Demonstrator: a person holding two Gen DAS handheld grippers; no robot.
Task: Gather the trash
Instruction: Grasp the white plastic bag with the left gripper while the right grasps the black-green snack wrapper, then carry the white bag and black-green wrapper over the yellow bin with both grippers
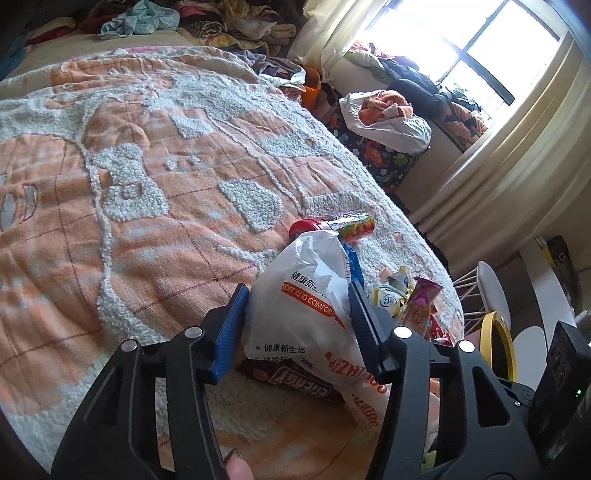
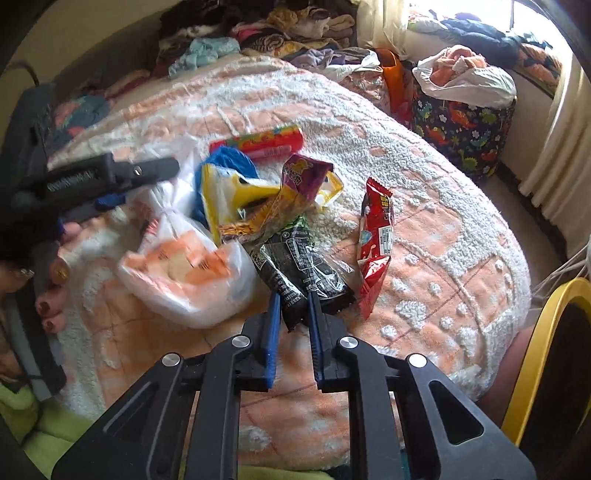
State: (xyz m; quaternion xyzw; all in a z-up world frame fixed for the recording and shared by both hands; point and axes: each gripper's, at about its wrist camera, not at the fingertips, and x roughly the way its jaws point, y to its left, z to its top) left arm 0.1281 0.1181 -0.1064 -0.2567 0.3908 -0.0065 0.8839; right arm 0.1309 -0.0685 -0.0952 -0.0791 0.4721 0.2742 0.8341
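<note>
A white and orange plastic bag (image 1: 310, 314) lies on the orange and white bedspread (image 1: 129, 206); it also shows in the right wrist view (image 2: 184, 273). My left gripper (image 1: 299, 295) stands with its jaws apart on either side of the bag's top. My right gripper (image 2: 293, 302) is shut on the bottom end of a black snack wrapper (image 2: 295, 266). A red snack packet (image 2: 376, 236), a purple wrapper (image 2: 303, 177), a yellow and white wrapper (image 2: 229, 195) and a colourful candy tube (image 2: 258, 142) lie around it. A brown bar wrapper (image 1: 291, 384) lies under the bag.
A yellow-rimmed bin (image 2: 535, 350) stands at the bed's right edge. Piles of clothes (image 2: 258, 33) cover the far end of the bed. A dinosaur-print basket (image 2: 461, 129) with a white bag on top stands by the window.
</note>
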